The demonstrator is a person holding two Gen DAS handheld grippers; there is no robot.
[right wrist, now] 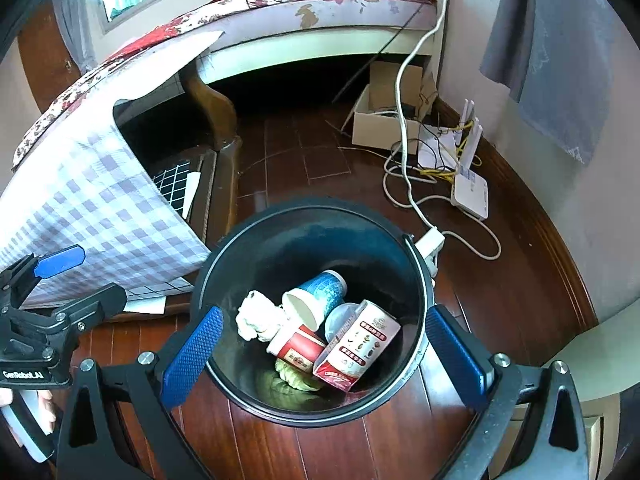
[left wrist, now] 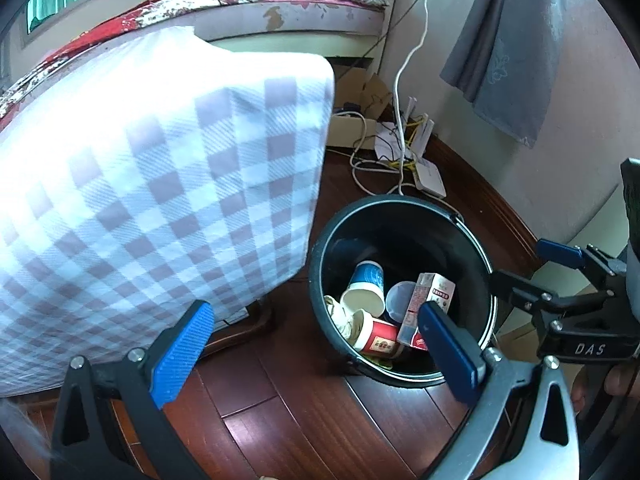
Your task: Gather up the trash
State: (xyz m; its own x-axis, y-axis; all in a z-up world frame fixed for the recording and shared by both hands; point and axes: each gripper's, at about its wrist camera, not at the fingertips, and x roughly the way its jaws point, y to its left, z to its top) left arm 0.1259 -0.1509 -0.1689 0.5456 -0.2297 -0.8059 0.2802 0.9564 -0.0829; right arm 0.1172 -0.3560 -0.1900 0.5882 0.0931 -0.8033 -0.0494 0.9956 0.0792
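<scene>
Hovering over the dark round trash bin [right wrist: 320, 216], the right tool [right wrist: 320, 356] has its blue-padded fingers spread wide with nothing between them, one finger on each side of the bin's rim as seen from its own camera. Beside it, the left tool [left wrist: 316, 348] is likewise spread wide and empty, held above the wooden floor [left wrist: 304, 432] at the bin's near edge. Inside the bin lie a blue paper cup [right wrist: 316, 294] on its side, a red paper cup [right wrist: 296, 348], a red-and-white carton [right wrist: 356, 348] leaning against the wall, a crumpled white tissue [right wrist: 256, 316], a clear plastic lid [right wrist: 340, 320] and a green scrap [right wrist: 294, 378] at the bottom. A purple checked cloth [left wrist: 140, 184] hangs just beside the bin. Farther off, a white router [right wrist: 472, 192] and tangled cables [right wrist: 404, 184] sit on the floor near the wall, by a bed [right wrist: 320, 4].
</scene>
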